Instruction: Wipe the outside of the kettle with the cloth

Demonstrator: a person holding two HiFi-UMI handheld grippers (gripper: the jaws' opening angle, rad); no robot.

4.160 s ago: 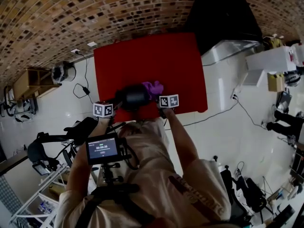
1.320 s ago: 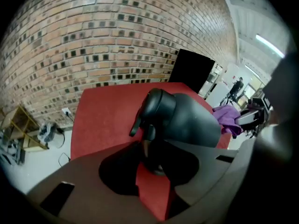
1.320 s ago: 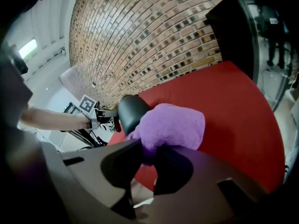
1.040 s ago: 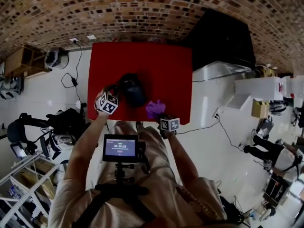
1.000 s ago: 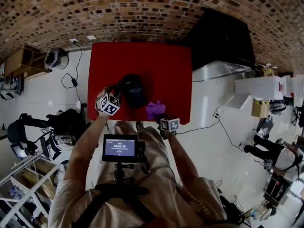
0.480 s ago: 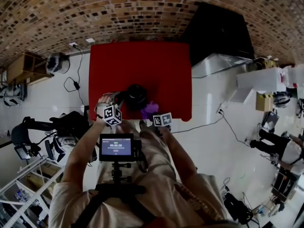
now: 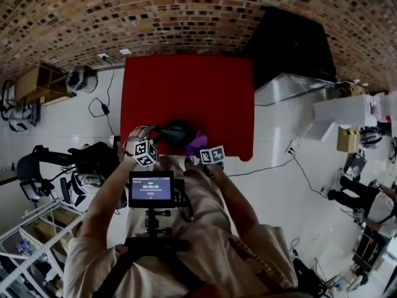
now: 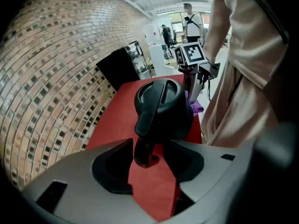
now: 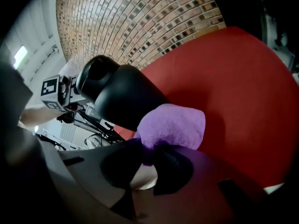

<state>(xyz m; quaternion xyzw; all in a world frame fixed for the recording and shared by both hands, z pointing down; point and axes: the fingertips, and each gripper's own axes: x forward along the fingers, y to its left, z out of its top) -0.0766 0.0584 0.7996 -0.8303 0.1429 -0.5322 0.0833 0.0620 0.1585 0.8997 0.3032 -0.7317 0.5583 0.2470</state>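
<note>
The black kettle [image 7: 178, 131] stands near the front edge of the red table [image 7: 186, 82]. In the left gripper view its lid and handle [image 8: 148, 120] fill the middle. My left gripper [image 8: 147, 149] has just been opening, and its jaws stand apart with the handle's lower end between them, not pressed. My right gripper [image 9: 147, 155] is shut on the purple cloth [image 9: 172, 124], which bulges out beside the kettle's body [image 9: 124, 97]. From the head view the cloth [image 7: 197, 143] lies against the kettle's right side. The left gripper [image 7: 156, 134] is at the kettle's left, the right gripper [image 7: 202, 149] just in front of the cloth.
The table's front edge [image 7: 236, 157] runs just under both grippers. A black cabinet [image 7: 291, 36] stands at the table's right rear. A brick wall [image 7: 155, 11] lies behind. A camera rig with a screen [image 7: 151, 188] hangs at the person's chest. Cables [image 7: 102, 107] trail on the floor at the left.
The kettle has come closer to the table's front edge and shows its round top. The left gripper has rolled and opened. The right gripper has brought the cloth in against the kettle.
</note>
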